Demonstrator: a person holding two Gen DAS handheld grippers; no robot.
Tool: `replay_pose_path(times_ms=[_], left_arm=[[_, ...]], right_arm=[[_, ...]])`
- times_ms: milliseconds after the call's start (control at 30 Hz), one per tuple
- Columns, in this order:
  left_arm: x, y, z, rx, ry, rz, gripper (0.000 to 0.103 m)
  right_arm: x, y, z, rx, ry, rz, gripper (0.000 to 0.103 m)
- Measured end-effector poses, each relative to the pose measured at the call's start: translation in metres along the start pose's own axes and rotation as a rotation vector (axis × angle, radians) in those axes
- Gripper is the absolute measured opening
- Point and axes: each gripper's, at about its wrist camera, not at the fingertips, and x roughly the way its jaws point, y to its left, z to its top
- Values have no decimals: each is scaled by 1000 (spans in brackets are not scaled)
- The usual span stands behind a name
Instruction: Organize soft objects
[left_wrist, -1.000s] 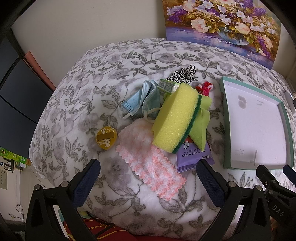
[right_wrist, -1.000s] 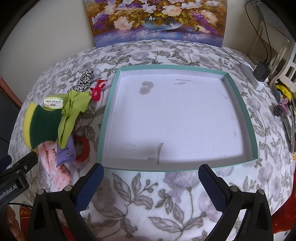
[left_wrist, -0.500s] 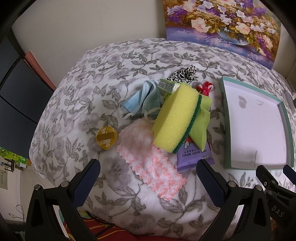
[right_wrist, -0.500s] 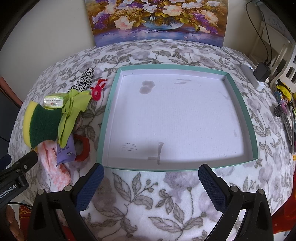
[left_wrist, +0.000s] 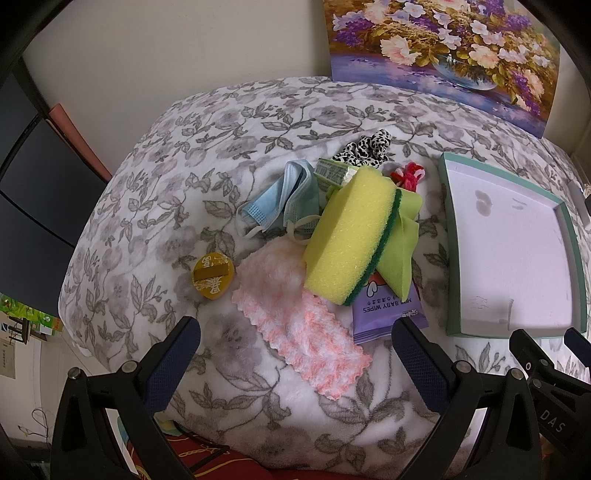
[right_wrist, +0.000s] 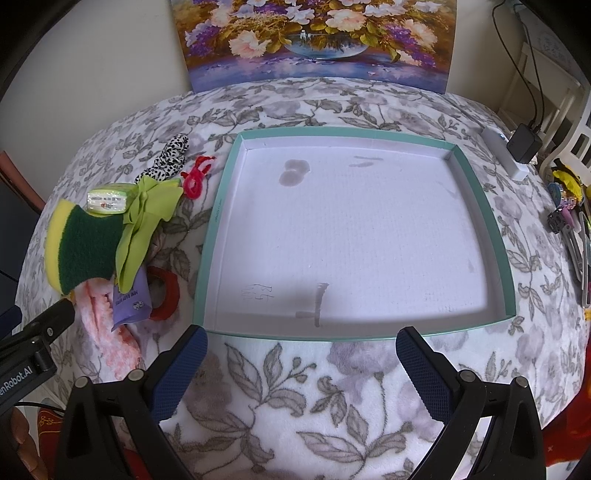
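A pile of soft things lies on the floral blanket: a yellow-green sponge (left_wrist: 351, 232) (right_wrist: 83, 247), a pink knit cloth (left_wrist: 299, 317), a blue face mask (left_wrist: 284, 199), a lime cloth (left_wrist: 400, 254) (right_wrist: 144, 225), a purple wipes pack (left_wrist: 388, 310) (right_wrist: 131, 295), a spotted scrunchie (left_wrist: 365, 147) (right_wrist: 170, 155) and red yarn (left_wrist: 408, 175) (right_wrist: 197, 173). My left gripper (left_wrist: 295, 347) hovers open just short of the pink cloth. My right gripper (right_wrist: 301, 354) is open in front of the teal-rimmed tray (right_wrist: 207, 258) (left_wrist: 448, 236), which holds nothing.
A round yellow tin (left_wrist: 213, 275) sits left of the pile, a small green packet (left_wrist: 332, 171) behind the sponge, a red ring (right_wrist: 166, 291) beside the wipes. A flower painting (right_wrist: 314, 40) leans on the wall. Clips, a charger (right_wrist: 524, 142) and cables lie far right.
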Motion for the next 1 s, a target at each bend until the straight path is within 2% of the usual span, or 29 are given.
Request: replay_pose_path(times_ms=[300, 400, 567, 733, 1000], left_arm=[[-1, -1, 0, -1, -1, -3, 103], [-3, 4, 2, -28, -14, -32, 103], [-10, 37, 7, -152, -82, -16, 103], [1, 74, 7, -263, -65, -76, 103], [17, 116, 2, -372, -62, -104, 103]], right_arm=[[0, 0, 1, -1, 1, 0, 103], [-5, 1, 1, 0, -22, 14, 103], [-16, 12, 9, 7, -120, 87, 103], [-27, 36, 22, -2, -184, 193, 103], [-33, 85, 29, -65, -241, 317, 103]])
